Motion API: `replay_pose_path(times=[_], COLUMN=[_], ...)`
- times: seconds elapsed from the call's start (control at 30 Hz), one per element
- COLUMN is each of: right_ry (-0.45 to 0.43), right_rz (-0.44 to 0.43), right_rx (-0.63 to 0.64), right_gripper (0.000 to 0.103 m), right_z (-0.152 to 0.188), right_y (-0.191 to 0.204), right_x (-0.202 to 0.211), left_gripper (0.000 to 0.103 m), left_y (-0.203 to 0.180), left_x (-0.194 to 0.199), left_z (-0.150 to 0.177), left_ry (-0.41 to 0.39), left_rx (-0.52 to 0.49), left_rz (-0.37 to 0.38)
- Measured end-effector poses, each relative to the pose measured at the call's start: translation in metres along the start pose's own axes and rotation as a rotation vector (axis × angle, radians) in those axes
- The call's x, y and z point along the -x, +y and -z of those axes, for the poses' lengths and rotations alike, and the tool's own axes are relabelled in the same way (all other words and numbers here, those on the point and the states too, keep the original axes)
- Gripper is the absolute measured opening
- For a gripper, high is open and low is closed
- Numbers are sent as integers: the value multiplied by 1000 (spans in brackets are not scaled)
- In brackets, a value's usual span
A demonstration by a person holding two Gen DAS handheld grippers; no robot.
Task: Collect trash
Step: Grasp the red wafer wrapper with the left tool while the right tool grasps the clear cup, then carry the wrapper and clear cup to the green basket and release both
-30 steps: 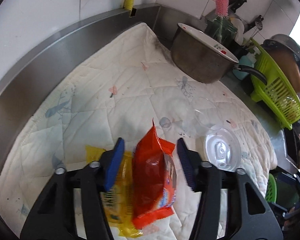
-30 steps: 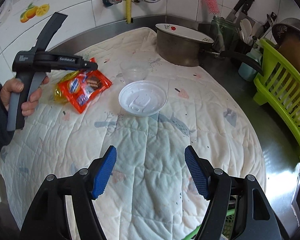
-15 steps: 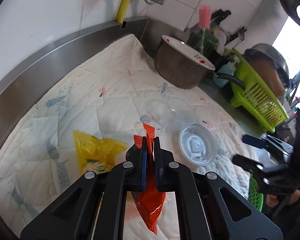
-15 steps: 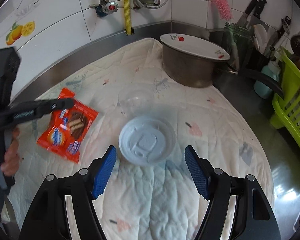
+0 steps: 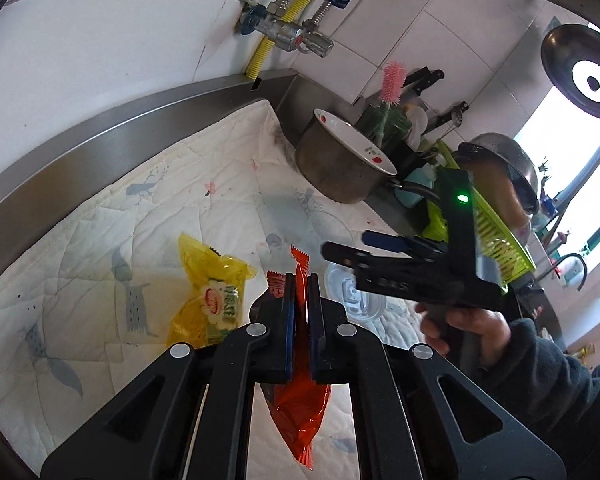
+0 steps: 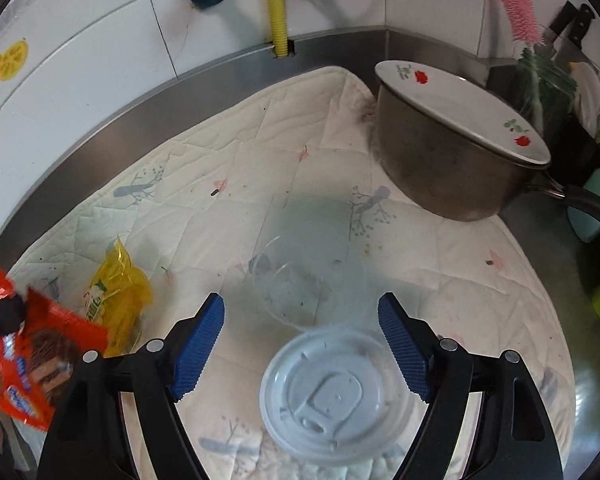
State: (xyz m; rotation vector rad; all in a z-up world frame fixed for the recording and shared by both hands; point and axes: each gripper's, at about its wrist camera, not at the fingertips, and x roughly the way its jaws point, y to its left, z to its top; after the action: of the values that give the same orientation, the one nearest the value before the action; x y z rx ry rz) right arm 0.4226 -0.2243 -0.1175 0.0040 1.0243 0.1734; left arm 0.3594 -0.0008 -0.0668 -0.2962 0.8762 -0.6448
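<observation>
Two grippers: the left gripper (image 5: 301, 304) pinches the light, crinkly red wrapper (image 5: 300, 408); the right gripper (image 6: 300, 344), jaws just widening and empty, should take the thin, flexible plastic lid (image 6: 332, 396) by its rim.

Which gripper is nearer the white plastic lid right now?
Right. The right gripper hangs just above the white plastic lid, open, jaws either side of it. The left gripper is farther off to the side, shut on the red wrapper.
</observation>
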Motion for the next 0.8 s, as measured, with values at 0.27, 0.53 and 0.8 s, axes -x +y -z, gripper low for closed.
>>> replay_pose_path(times=[0.27, 0.53, 0.8], right_ry=[21, -85, -206], right_rz=[5, -10, -2], right_rx=[-18, -7, 15], right_gripper=[61, 59, 59], right_z=[-5, 15, 76], right_y=[-4, -3, -8], right_x=[-26, 26, 133], left_gripper=[4, 4, 4], left_y=[-5, -18, -61], left_x=[17, 23, 29], left_z=[12, 20, 41], left_ry=[-19, -19, -2], left_rx=[2, -3, -42], left_rz=[2, 7, 54])
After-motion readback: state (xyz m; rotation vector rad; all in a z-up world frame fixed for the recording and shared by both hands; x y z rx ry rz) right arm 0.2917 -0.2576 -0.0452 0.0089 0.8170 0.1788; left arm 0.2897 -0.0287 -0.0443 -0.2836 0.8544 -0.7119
